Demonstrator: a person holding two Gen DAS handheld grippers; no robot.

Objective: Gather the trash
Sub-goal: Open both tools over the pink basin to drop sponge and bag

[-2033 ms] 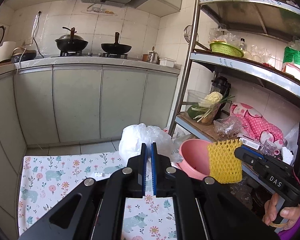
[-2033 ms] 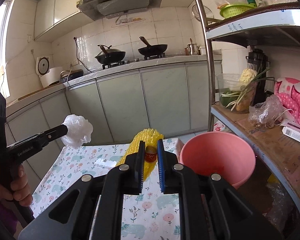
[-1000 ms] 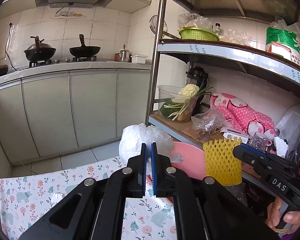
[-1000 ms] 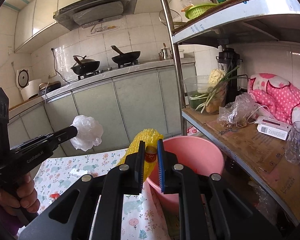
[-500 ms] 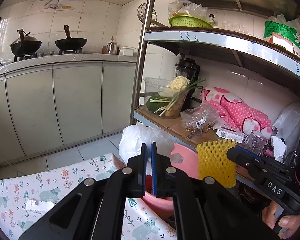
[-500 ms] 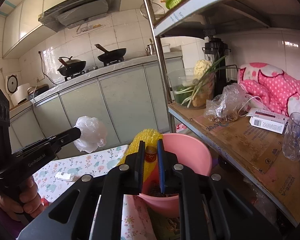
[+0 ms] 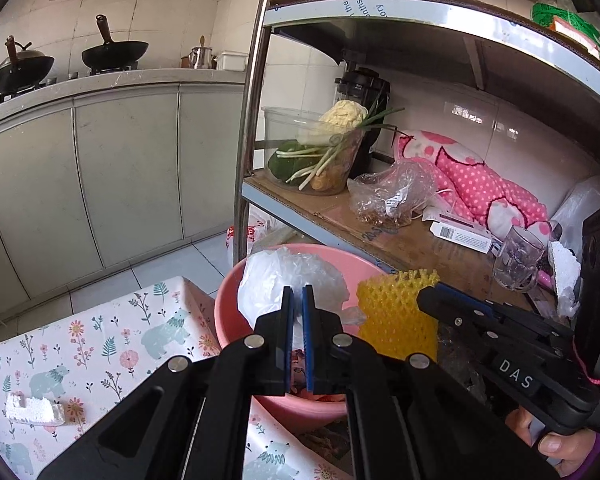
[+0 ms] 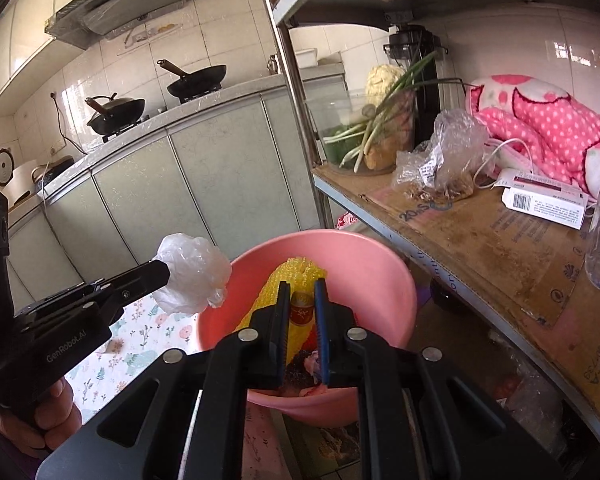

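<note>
A pink bucket (image 7: 228, 300) (image 8: 364, 256) stands on the floor beside the table, with scraps at its bottom. My left gripper (image 7: 295, 292) is shut on a crumpled clear plastic bag (image 7: 284, 276) (image 8: 192, 276), held over the bucket's left rim. My right gripper (image 8: 302, 286) is shut on a yellow foam fruit net (image 8: 296, 270) (image 7: 396, 312) with a red-gold sticker, held over the bucket's mouth. In the left wrist view the right gripper (image 7: 422, 300) comes in from the right.
A floral tablecloth (image 7: 100, 344) covers the table at left, with a white foam scrap (image 7: 34, 412) on it. A metal shelf rack (image 7: 400, 240) on the right holds a vegetable tub, a bag, a box, a glass and pink cloth. Cabinets and woks stand behind.
Both grippers have moved right and down, from beside the table to over the pink bucket, carrying the bag and the net. The bucket now looks closer and lies below them.
</note>
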